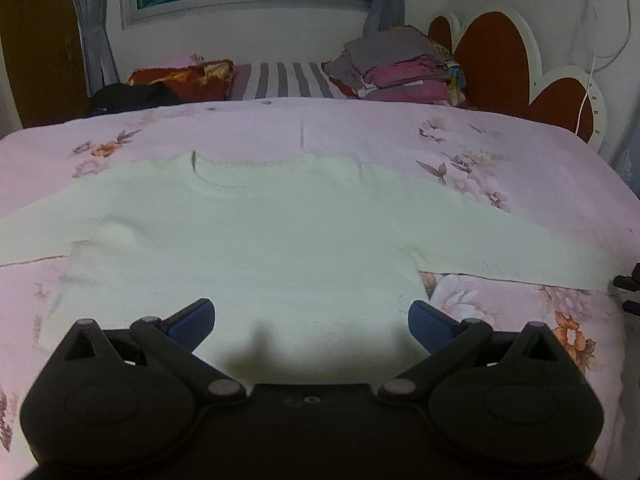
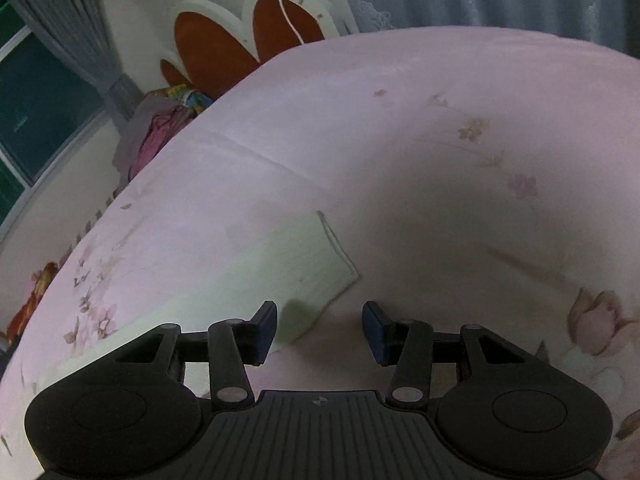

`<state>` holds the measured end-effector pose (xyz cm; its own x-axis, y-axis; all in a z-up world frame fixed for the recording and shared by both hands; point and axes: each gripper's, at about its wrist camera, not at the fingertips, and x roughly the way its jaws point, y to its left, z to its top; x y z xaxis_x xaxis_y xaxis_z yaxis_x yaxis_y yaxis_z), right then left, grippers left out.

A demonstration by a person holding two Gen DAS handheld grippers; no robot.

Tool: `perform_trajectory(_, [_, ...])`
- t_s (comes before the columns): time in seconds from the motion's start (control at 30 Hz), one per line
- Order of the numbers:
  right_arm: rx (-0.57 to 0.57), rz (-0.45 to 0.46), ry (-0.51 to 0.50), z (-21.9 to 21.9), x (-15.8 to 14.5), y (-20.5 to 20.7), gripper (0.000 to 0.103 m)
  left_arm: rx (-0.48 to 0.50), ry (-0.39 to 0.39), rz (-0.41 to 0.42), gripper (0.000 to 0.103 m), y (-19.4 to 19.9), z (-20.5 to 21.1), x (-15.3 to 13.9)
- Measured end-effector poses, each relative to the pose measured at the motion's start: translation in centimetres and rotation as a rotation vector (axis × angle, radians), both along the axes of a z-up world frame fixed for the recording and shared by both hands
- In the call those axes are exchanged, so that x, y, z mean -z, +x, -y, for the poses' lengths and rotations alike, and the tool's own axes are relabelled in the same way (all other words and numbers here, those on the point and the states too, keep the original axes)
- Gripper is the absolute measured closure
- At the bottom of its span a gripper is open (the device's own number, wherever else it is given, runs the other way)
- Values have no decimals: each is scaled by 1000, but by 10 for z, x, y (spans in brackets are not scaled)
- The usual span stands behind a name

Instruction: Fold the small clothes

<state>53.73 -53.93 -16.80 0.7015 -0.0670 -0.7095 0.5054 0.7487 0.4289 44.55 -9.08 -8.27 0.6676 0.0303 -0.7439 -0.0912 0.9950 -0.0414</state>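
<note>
A white long-sleeved sweater (image 1: 256,240) lies flat on the pink floral bedspread (image 1: 500,152), neckline away from me and both sleeves spread out sideways. My left gripper (image 1: 310,310) hovers over the sweater's near hem, open wide, with nothing between its blue pads. In the right wrist view the end of one white sleeve (image 2: 280,272) lies on the bedspread (image 2: 400,140), its cuff (image 2: 340,256) pointing right. My right gripper (image 2: 320,312) stands just short of that sleeve, jaws partly apart and empty, with its left fingertip (image 2: 266,320) over the sleeve's near edge.
At the far side of the bed are a stack of folded clothes (image 1: 404,72), a striped cloth (image 1: 284,80) and a dark garment (image 1: 132,98). A red and white headboard (image 1: 492,52) with a hanging white cable (image 1: 588,80) stands at the right. Window and curtains lie behind.
</note>
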Motion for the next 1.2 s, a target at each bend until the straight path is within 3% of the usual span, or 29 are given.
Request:
perform_trajectory(0.27, [0,22,52,5,1,9,56,-24,-46,1,0,7,-13,-9])
perform_trajectory(0.33, [5,8,26,4,0,12,94,-48,-83,-11,0,8,-29,-10])
perform_trajectory(0.37, [4,5,18,4,-3,12,100,-59,-99,-9,0,7,-38,-10])
perform_trajectory(0.43, [-1,38,-34,3,-10,13,100,-74,-116,12,0,1,-57,-13])
perform_trajectory(0.5, [-20,-50,-43,-1,-5,23,100,-86,-86,23,0,-3,-73,-14])
perform_trajectory(0.57, [-41,-17,-90,-15,-19,21,100,-88,-40,12,0,-4,-92,-10])
perform_trajectory(0.67, [-126,68,-170,-57,-52,18,100,-113,-47,8,0,-6,-124,-1])
perform_trajectory(0.77, [-220,107,-171,-112,-74,23,100,-123,-104,-7,1,-6,-158,9])
perform_trajectory(0.87, [-334,130,-161,-178,-86,27,100,-139,-109,10,1,-12,-187,9])
perform_trajectory(1.07, [-577,144,-166,-327,-81,31,100,-159,-106,13,1,-30,-240,12])
perform_trajectory(1.2, [-730,146,-173,-410,-65,27,100,-158,-44,-2,1,-43,-269,10])
